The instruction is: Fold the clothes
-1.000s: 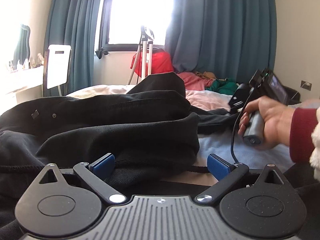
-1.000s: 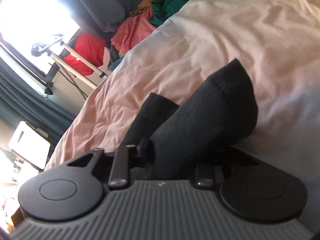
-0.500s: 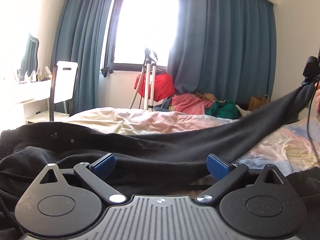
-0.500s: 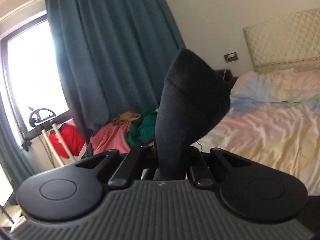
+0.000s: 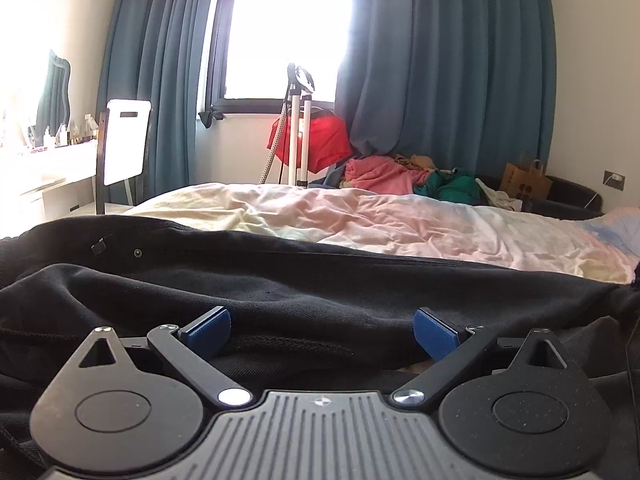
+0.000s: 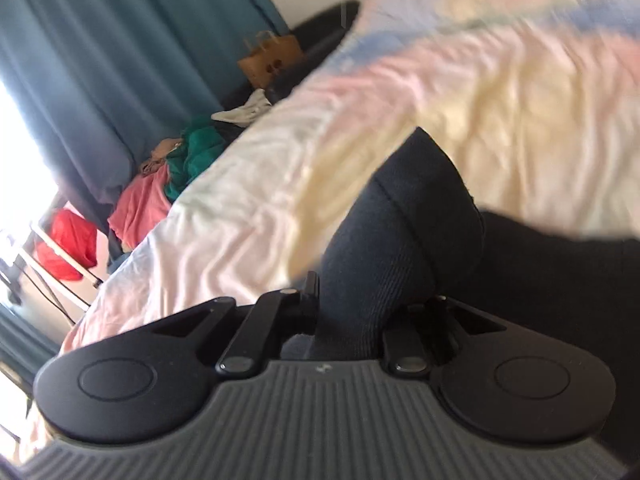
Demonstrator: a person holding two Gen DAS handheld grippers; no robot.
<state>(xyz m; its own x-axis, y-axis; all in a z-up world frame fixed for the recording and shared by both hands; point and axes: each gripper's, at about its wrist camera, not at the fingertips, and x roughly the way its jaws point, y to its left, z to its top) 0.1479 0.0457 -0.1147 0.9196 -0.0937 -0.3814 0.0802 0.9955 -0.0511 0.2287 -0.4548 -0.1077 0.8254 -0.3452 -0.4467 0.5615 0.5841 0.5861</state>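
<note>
A black hooded sweatshirt point(image 5: 280, 280) lies spread across the near part of the bed, with a drawstring point(image 5: 288, 345) running between the blue pads point(image 5: 210, 326) of my left gripper point(image 5: 322, 330). That gripper stands open just above the cloth, holding nothing. In the right wrist view, my right gripper point(image 6: 350, 312) is shut on the ribbed black cuff point(image 6: 400, 240) of a sleeve, which sticks up between its jaws. More black cloth point(image 6: 560, 280) trails off to the right. The view is tilted and blurred.
The bed has a pale pink, yellow and blue cover point(image 5: 400, 224). Beyond it lie pink and green clothes point(image 5: 400, 174), a red bag point(image 5: 320, 144), a white tripod point(image 5: 298, 120), a paper bag point(image 5: 526, 180), teal curtains and a bright window. A chair point(image 5: 124, 148) and dresser stand left.
The sleeve that was stretched up to the right has come down; the garment now lies lower and flatter. My right gripper has swung down towards the bed, cuff still in it.
</note>
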